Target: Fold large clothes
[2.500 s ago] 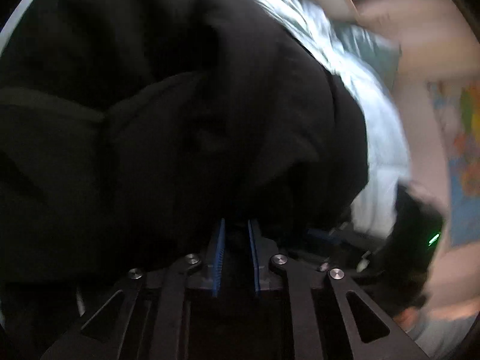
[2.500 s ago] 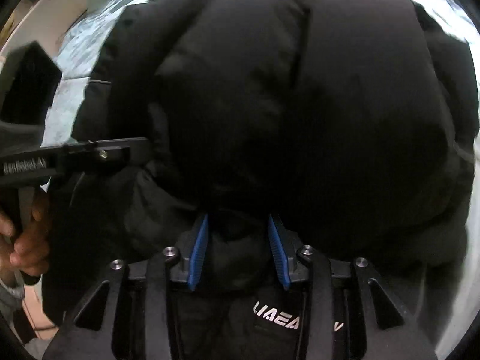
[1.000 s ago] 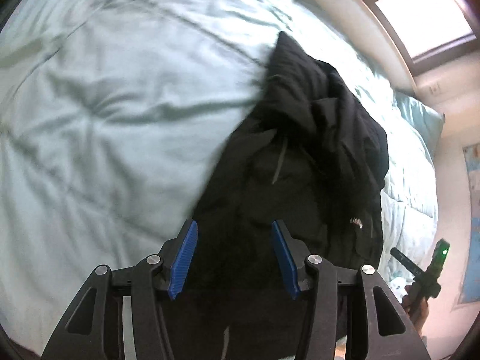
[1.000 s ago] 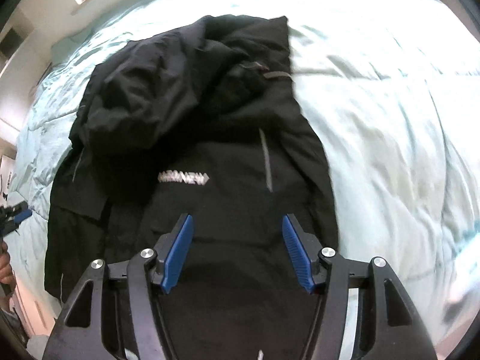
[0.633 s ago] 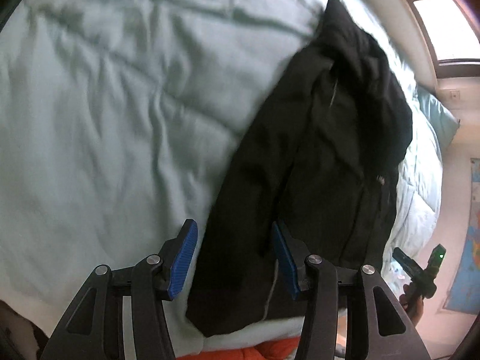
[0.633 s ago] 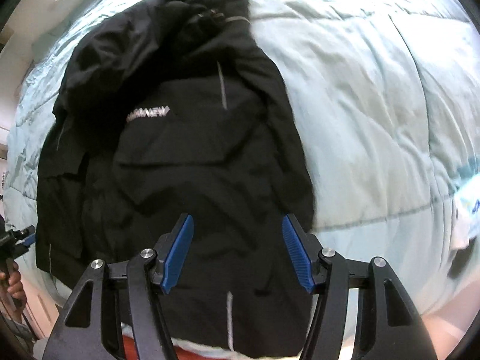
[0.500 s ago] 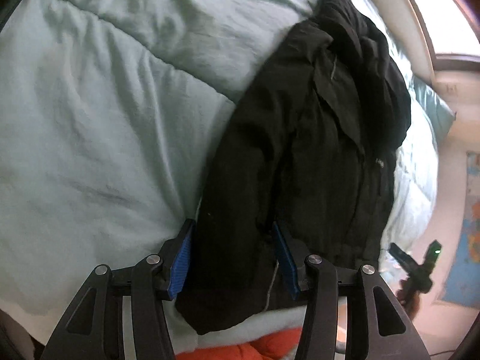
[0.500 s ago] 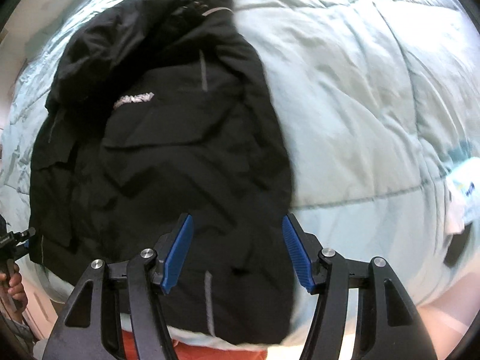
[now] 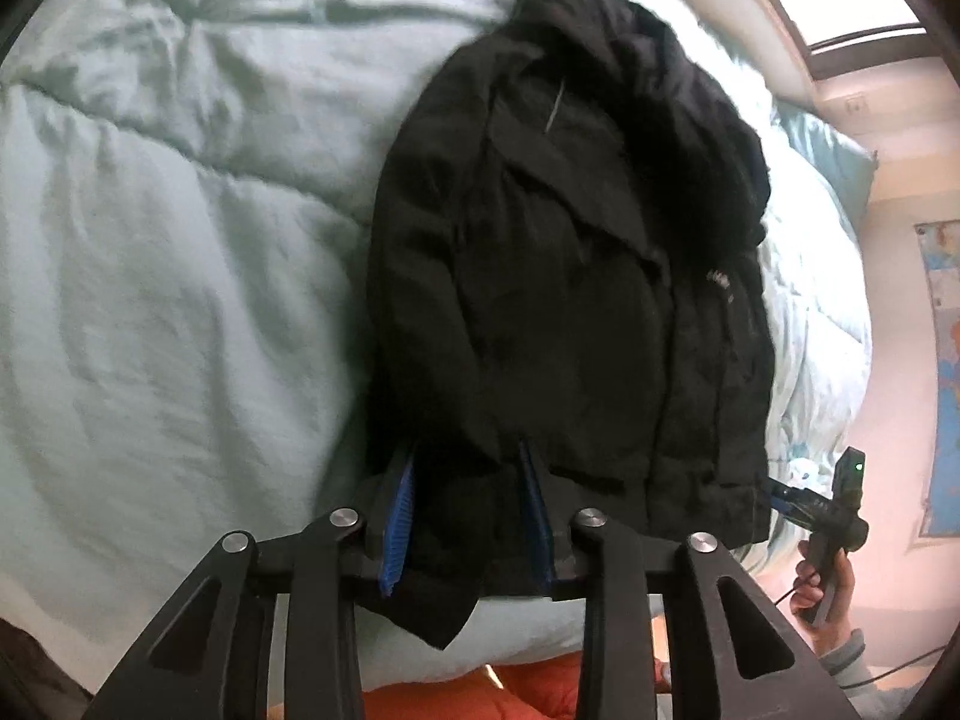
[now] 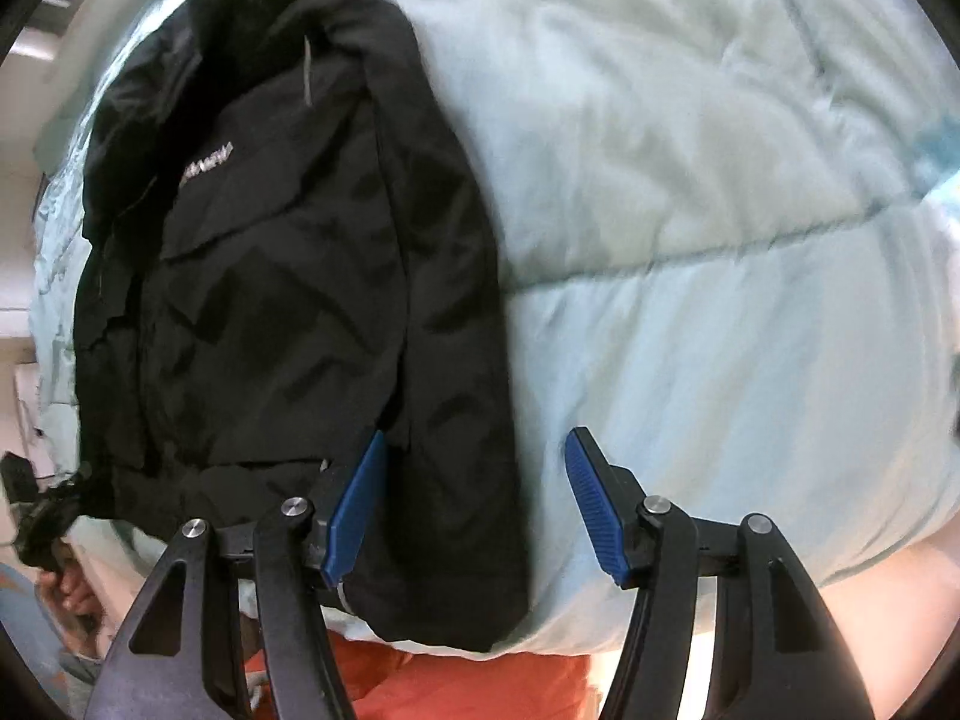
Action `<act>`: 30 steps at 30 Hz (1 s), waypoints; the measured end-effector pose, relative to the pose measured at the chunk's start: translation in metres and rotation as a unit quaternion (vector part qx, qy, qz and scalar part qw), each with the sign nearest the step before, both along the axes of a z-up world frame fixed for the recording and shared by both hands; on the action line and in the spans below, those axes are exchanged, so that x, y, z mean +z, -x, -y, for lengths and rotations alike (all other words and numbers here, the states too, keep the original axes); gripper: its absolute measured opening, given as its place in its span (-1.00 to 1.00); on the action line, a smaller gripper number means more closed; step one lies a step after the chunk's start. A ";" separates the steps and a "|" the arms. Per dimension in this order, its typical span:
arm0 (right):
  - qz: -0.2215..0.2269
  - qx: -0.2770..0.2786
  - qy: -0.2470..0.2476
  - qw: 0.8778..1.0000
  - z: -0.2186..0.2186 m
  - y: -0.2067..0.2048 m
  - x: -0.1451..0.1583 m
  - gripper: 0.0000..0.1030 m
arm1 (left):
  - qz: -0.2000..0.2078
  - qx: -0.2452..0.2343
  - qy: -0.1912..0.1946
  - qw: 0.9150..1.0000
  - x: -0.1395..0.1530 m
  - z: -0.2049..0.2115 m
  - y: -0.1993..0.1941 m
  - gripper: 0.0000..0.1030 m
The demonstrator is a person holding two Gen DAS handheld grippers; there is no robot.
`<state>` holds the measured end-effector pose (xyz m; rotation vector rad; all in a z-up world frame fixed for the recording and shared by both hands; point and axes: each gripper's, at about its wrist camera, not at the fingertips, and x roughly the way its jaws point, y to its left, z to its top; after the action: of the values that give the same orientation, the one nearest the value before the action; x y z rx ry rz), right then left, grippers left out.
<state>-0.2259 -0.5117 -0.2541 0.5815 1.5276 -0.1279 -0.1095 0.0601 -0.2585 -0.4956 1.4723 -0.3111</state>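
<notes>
Black jacket [image 9: 570, 312] lies on pale duvet [image 9: 150, 270], pillow [image 9: 834, 156] beyond.

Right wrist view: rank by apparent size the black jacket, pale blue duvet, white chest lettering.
1. pale blue duvet
2. black jacket, closer to the lens in part, but clearly smaller
3. white chest lettering

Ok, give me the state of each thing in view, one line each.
black jacket: lying lengthwise on the bed, hem at the near edge, not yet folded
left claw: closing, hem fabric between its pads
right claw: open, straddling the jacket's side edge
pale duvet: spread out, rumpled
</notes>
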 end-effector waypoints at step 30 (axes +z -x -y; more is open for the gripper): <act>0.023 0.057 -0.064 0.996 -0.023 0.002 0.017 -0.70 | 0.009 0.002 0.002 1.000 0.008 -0.002 0.003 -0.61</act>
<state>-0.2279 -0.4885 -0.2376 0.5936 1.5282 0.0708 -0.1130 0.0621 -0.2503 -0.4965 1.4529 -0.3149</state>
